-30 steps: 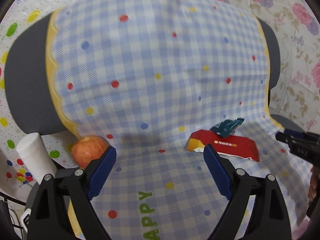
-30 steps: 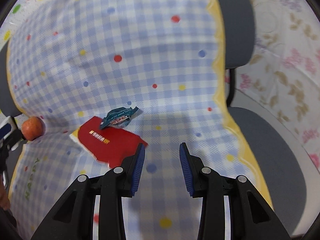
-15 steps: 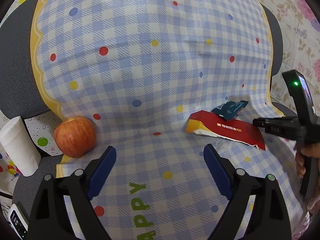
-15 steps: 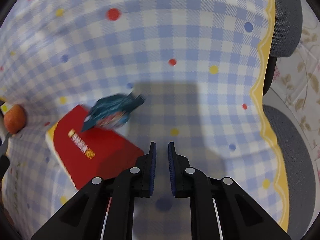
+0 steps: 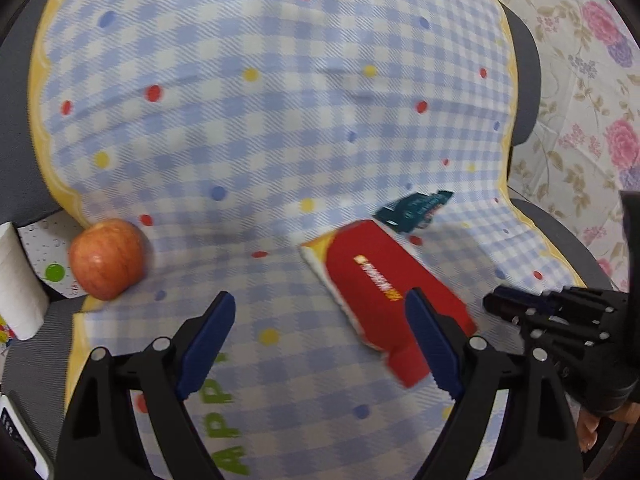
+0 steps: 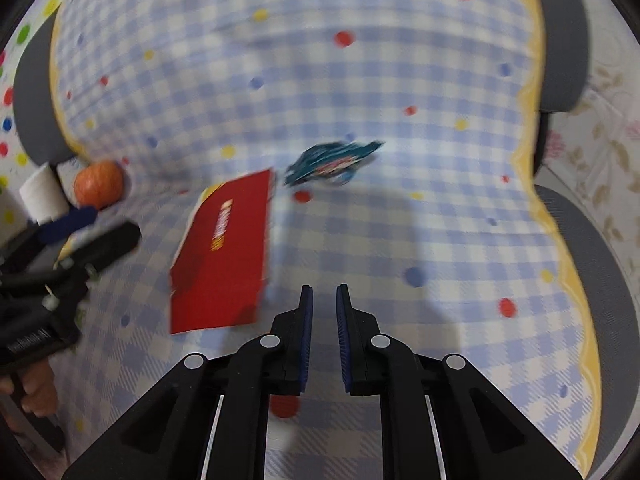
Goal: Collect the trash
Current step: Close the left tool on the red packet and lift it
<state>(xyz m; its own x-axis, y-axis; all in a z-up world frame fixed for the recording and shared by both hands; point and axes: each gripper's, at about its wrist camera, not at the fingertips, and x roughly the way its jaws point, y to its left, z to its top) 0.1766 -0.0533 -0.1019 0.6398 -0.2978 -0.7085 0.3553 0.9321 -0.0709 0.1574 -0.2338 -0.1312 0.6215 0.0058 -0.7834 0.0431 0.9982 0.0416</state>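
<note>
A red snack packet point(image 5: 384, 284) lies flat on the checked tablecloth, with a crumpled teal wrapper point(image 5: 416, 210) just beyond its far end. My left gripper point(image 5: 320, 300) is open wide above the cloth. Its right finger overlaps the packet's near corner, and nothing is gripped. In the right wrist view the packet point(image 6: 224, 256) lies left of my right gripper point(image 6: 324, 292) and the wrapper point(image 6: 332, 162) straight ahead. The right gripper's jaws stand a narrow gap apart and are opening, with only cloth between them. It also shows in the left wrist view as the right gripper point(image 5: 492, 304), beside the packet.
An apple point(image 5: 106, 258) rests at the cloth's left edge beside a white roll point(image 5: 16, 280). Grey chairs point(image 6: 592, 240) stand along the yellow-bordered right edge, with floral cloth point(image 5: 592, 80) beyond. The left gripper point(image 6: 100, 228) and a hand point(image 6: 36, 392) fill the right wrist view's left side.
The right gripper's jaws closed from a moderate gap to a narrow one. The red packet has turned on the cloth. My left gripper has dropped closer to the packet.
</note>
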